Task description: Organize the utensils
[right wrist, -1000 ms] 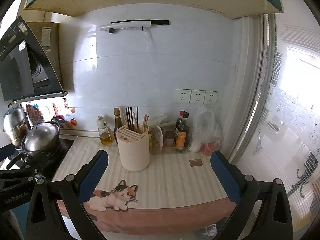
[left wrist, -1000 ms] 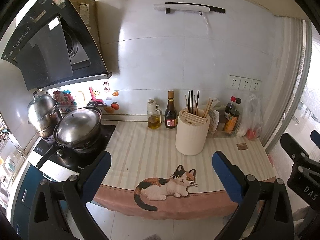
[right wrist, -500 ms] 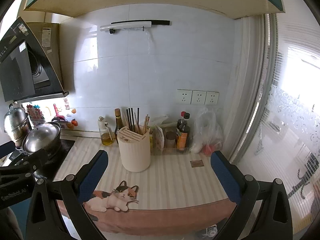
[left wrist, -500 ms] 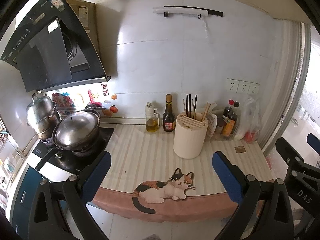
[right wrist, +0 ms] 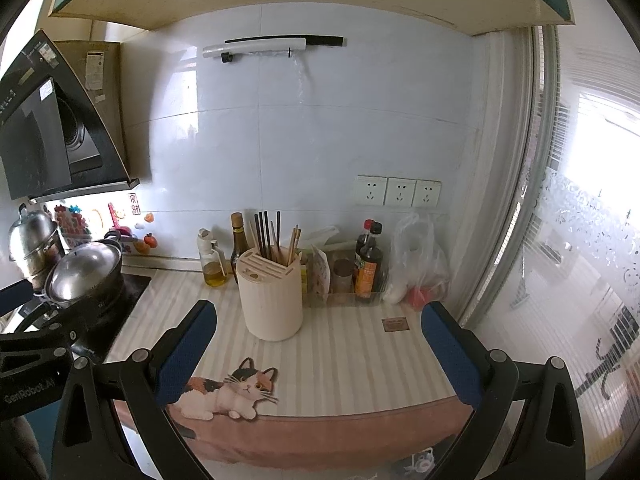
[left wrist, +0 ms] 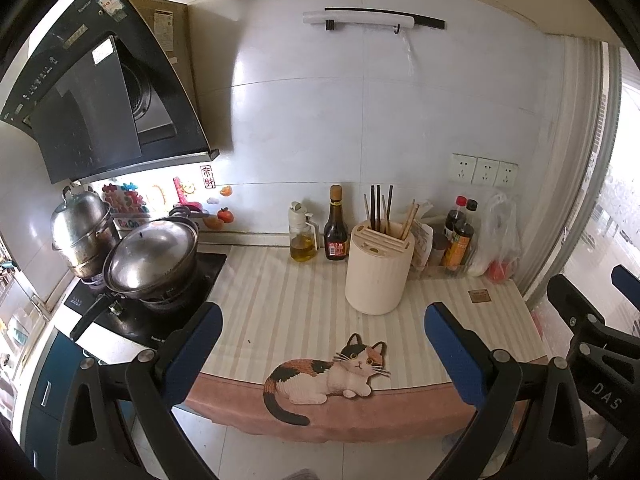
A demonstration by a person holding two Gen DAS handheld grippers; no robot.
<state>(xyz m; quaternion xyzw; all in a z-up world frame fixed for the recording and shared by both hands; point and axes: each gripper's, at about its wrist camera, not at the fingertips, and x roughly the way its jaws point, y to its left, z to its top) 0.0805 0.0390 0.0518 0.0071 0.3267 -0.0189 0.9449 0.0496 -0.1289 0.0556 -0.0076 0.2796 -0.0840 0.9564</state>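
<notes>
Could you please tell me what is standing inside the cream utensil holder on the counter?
The cream utensil holder holds dark chopsticks and lighter wooden ones, upright in its rear opening. The front slots look empty. Their lower ends are hidden inside.

Left gripper (left wrist: 322, 344): held level before the tabletop's front edge, blue-padded fingers (left wrist: 192, 344) spread wide, nothing gripped. Right gripper (right wrist: 316, 350): held alongside at the same edge, fingers (right wrist: 450, 350) likewise parted, nothing gripped.
</notes>
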